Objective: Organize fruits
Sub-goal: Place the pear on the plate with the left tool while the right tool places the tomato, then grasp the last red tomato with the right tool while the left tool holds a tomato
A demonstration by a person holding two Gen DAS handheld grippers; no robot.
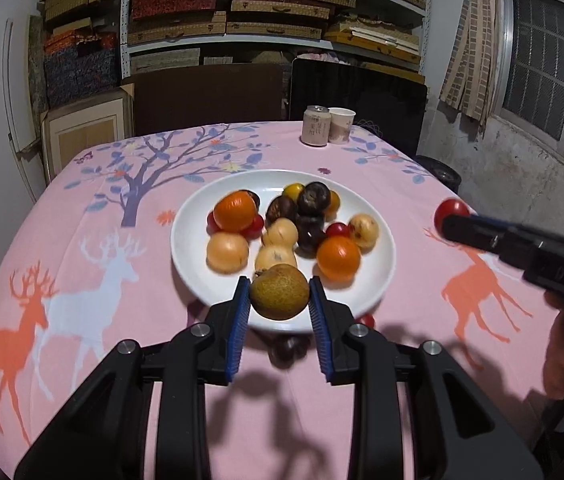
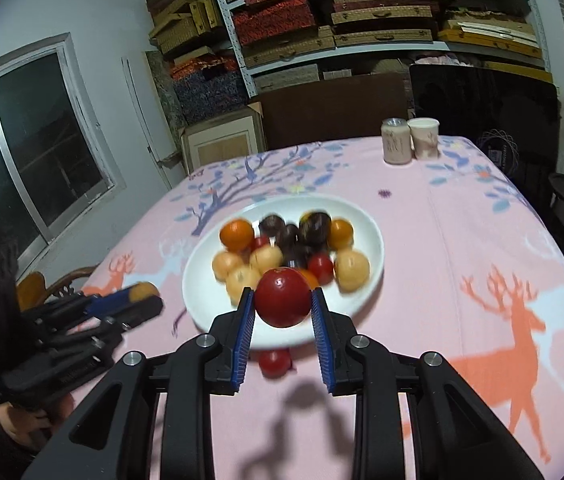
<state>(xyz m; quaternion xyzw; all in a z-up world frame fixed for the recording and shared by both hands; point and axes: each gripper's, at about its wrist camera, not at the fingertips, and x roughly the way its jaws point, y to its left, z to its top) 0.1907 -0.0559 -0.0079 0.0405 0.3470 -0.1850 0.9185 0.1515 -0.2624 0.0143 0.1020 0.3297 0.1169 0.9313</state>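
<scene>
Left wrist view: your left gripper (image 1: 280, 300) is clenched on a brown-green round fruit (image 1: 279, 291), both blue pads touching its sides. It hangs over the near rim of the white plate (image 1: 190, 236), which sits mid-desk on the pink deer-print cloth (image 1: 82, 264). The plate already carries oranges, pale yellow fruits, dark chestnut-like fruits and small red tomatoes. The free space lies at the near left of the plate, just beyond the fingers; the held fruit is nearly round, so no long axis needs aligning. Your right gripper (image 1: 448, 220) enters from the right, well apart from the plate, grasping a red tomato (image 1: 451, 212). A loose dark fruit (image 1: 288, 350) and a loose small tomato (image 1: 366, 321) lie on the cloth at the near edge of the plate, below the fingers. Right wrist view: your right gripper (image 2: 282, 304) clamps the red tomato (image 2: 283, 297), with the plate (image 2: 202, 292) straight ahead and farther off. Another small tomato (image 2: 274, 361) lies on the cloth beneath. The left gripper (image 2: 138, 300) appears at the left. Judgement: the left gripper is nearer the plate and should release first, with the fruit placed forward into the open near-left area.
</scene>
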